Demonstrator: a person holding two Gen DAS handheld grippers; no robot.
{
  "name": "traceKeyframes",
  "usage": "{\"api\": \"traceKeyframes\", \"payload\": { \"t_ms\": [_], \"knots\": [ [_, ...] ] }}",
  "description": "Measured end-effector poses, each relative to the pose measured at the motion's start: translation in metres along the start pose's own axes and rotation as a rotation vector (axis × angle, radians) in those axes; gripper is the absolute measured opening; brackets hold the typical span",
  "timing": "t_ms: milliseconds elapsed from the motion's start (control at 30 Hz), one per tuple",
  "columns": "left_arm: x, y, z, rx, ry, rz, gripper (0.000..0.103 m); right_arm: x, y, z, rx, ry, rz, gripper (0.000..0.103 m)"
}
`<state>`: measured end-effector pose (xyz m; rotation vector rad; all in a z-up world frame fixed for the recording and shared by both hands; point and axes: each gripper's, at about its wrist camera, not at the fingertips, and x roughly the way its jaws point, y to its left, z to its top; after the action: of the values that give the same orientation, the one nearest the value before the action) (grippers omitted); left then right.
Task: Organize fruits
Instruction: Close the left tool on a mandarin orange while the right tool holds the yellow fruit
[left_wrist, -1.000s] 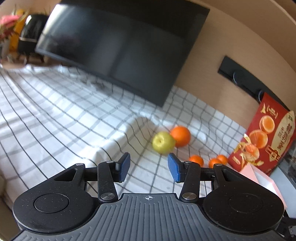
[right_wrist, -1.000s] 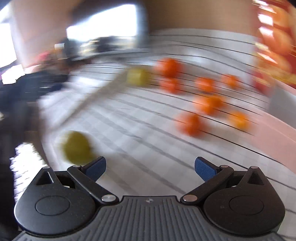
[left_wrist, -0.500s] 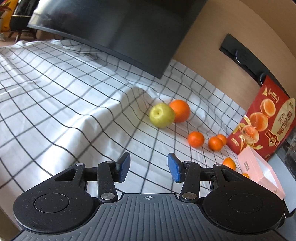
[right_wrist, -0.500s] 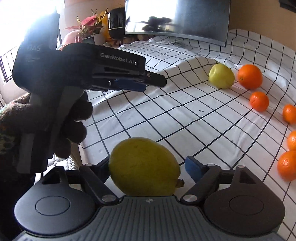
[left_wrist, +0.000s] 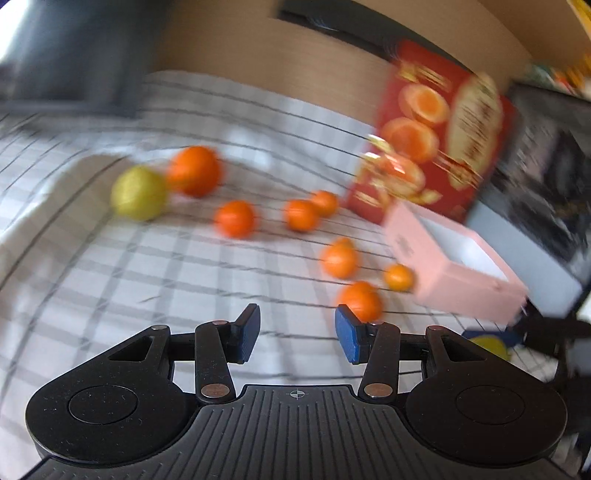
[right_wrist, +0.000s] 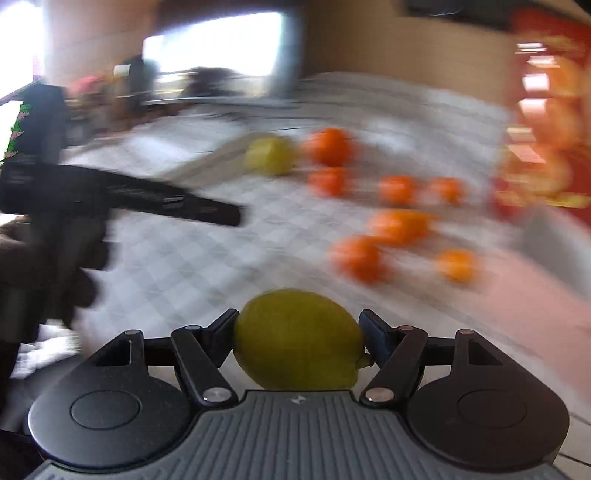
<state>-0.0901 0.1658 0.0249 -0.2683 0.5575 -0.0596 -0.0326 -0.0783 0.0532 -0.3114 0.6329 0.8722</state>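
My right gripper (right_wrist: 297, 332) has its jaws closing on a yellow lemon (right_wrist: 299, 339), and both blue pads touch its sides. My left gripper (left_wrist: 298, 334) is open over the checked cloth (left_wrist: 147, 280) with nothing between its fingers. A small orange (left_wrist: 360, 301) lies just beyond its right fingertip. Several more small oranges (left_wrist: 234, 218) are scattered ahead. At the far left a yellow-green apple (left_wrist: 138, 192) sits against a large orange (left_wrist: 194, 170). Both views are blurred by motion.
An open pink box (left_wrist: 458, 273) lies at the right, with a red fruit carton (left_wrist: 436, 136) upright behind it. A dark screen (left_wrist: 74, 55) stands at the back left. In the right wrist view a gloved hand (right_wrist: 55, 266) holds the other gripper at the left.
The right gripper's jaws have come in onto the lemon, and its view has swung right towards the oranges. The left gripper has swung right and lower, towards the small oranges and the pink box.
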Motion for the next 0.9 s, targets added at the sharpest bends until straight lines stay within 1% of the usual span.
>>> {"api": "traceKeyframes", "payload": {
  "t_ms": [67, 100, 133, 167, 200, 267, 333, 400, 467, 500, 667, 767, 867, 900],
  "knots": [
    [0.017, -0.024, 0.004, 0.055, 0.013, -0.001, 0.05, -0.008, -0.024, -0.008, 0.035, 0.01, -0.092, 0.07],
    [0.026, -0.035, 0.006, 0.077, 0.017, 0.008, 0.05, -0.011, -0.037, -0.013, 0.063, 0.016, -0.129, 0.067],
    [0.033, -0.044, 0.008, 0.102, 0.019, 0.021, 0.05, -0.017, -0.05, -0.017, 0.095, 0.006, -0.154, 0.058],
    [0.041, -0.054, 0.009, 0.135, 0.022, 0.044, 0.05, -0.027, -0.062, -0.02, 0.13, -0.038, -0.155, 0.055],
    [0.047, -0.062, 0.01, 0.161, 0.026, 0.066, 0.05, -0.032, -0.069, -0.02, 0.149, -0.053, -0.167, 0.05],
    [0.059, -0.074, 0.01, 0.208, 0.036, 0.095, 0.05, -0.044, -0.073, -0.019, 0.133, -0.089, -0.224, 0.049],
    [0.067, -0.084, 0.008, 0.236, 0.043, 0.116, 0.05, -0.048, -0.07, -0.022, 0.071, -0.116, -0.268, 0.049],
    [0.073, -0.09, 0.006, 0.265, 0.053, 0.13, 0.05, -0.043, -0.071, -0.026, 0.071, -0.09, -0.253, 0.051],
    [0.077, -0.092, 0.005, 0.278, 0.069, 0.138, 0.052, -0.043, -0.074, -0.031, 0.093, -0.091, -0.201, 0.051],
    [0.079, -0.092, 0.004, 0.278, 0.07, 0.135, 0.054, -0.04, -0.073, -0.031, 0.105, -0.086, -0.186, 0.051],
    [0.083, -0.085, 0.005, 0.239, 0.07, 0.091, 0.055, -0.027, -0.061, -0.032, 0.083, -0.067, -0.173, 0.052],
    [0.085, -0.081, 0.004, 0.228, 0.07, 0.065, 0.055, -0.02, -0.058, -0.031, 0.075, -0.057, -0.17, 0.058],
    [0.089, -0.081, 0.004, 0.213, 0.077, 0.042, 0.055, -0.017, -0.06, -0.034, 0.093, -0.046, -0.161, 0.066],
    [0.091, -0.082, 0.003, 0.206, 0.081, 0.038, 0.055, -0.017, -0.061, -0.035, 0.1, -0.045, -0.161, 0.072]
  ]
}}
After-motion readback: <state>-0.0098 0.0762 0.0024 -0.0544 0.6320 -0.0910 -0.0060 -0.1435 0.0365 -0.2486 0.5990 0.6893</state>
